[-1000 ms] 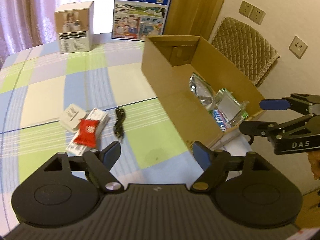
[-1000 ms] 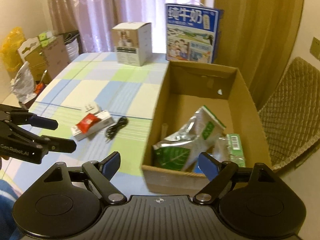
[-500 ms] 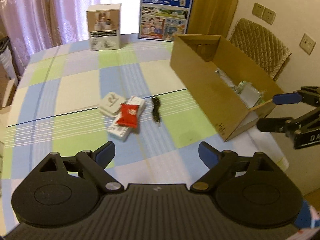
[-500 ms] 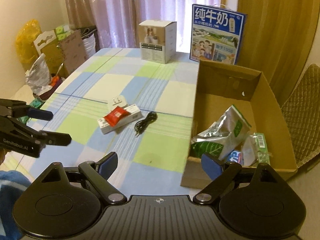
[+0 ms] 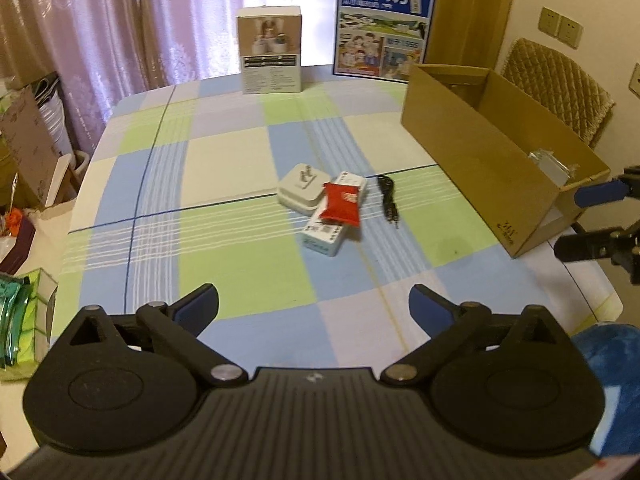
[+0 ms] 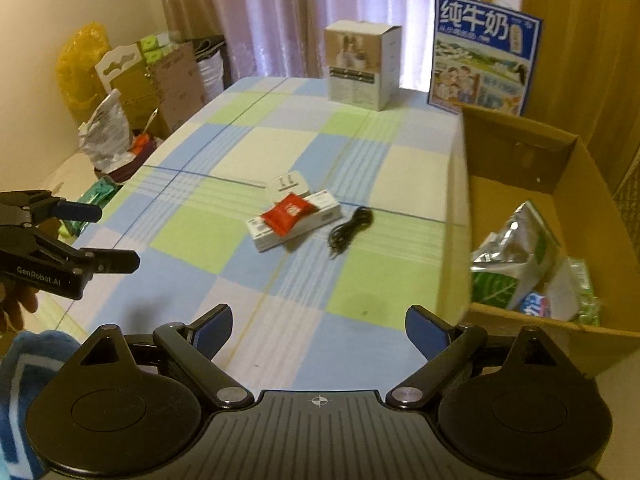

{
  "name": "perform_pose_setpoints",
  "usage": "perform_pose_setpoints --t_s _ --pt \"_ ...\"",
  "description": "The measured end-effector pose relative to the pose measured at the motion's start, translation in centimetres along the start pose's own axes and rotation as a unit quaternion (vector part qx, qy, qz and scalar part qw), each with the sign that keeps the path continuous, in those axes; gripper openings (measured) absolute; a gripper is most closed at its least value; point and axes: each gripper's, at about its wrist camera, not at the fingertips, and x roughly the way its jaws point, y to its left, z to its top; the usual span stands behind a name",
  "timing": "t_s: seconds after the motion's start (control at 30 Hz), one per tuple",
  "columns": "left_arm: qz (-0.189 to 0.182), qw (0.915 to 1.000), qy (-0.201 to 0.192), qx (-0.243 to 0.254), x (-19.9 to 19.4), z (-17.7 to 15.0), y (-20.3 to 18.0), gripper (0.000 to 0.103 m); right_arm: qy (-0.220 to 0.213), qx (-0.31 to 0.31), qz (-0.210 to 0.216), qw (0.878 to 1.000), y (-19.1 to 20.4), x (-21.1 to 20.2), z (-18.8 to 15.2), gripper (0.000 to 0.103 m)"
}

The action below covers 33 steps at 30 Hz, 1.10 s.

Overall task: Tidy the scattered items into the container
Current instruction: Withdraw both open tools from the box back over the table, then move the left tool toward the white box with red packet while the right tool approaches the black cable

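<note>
I had both tools above the near edge of the desk [image 5: 224,160], which wore a checked cloth of blue, green and cream. The left tool [image 5: 314,306] was opening, its blue pads far apart, and nothing was between them. The right tool [image 6: 319,326] was opening too, also with nothing between its pads. Neither tool touched any item.

Near the middle of the desk I saw the scattered items in one small group. A white plug adapter [image 5: 300,193] lay flat with its prongs up. Just beside it, touching, was a long white box [image 5: 334,226], and a red sachet [image 5: 342,204] lay on top of this box. A coiled black cable [image 5: 388,200] lay close to the box on the side toward the container, apart from it.

The cardboard box [image 6: 516,148], open at the top, stood at the right side of the desk. Inside it, in the right wrist view, I saw a silver and green bag [image 6: 512,256] leaning, and beside it some smaller packets that I could not tell apart.

At the far edge of the desk stood a white carton [image 5: 270,54] and a blue milk box [image 5: 382,26], both upright. From the right wrist view the left tool appeared at the left margin, held by a hand [image 6: 16,306].
</note>
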Motion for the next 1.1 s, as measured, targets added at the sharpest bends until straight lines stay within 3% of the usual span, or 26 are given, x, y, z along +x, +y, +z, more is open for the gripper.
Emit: perform_pose_setpoints --t_s 0.13,0.57,0.83,1.1 --pt "0.003 1.0 0.003 0.0 0.4 -0.2 0.9 0.102 0.009 0.005 0.004 1.0 0.3 1.1 0.2 0.091" --pt "0.02 0.9968 0.04 0.067 3.7 0.1 0.8 0.102 0.032 0.024 0.004 0.999 0.0 4.4 1.1 0.091" --pt "0.01 0.9976 0.036 0.058 6.1 1.6 1.2 0.101 0.039 0.032 0.01 0.999 -0.4 7.0 2.3 0.09" --pt "-0.008 0.9965 0.042 0.072 10.1 2.5 1.1 0.096 0.043 0.055 0.011 0.998 -1.7 10.7 3.6 0.074"
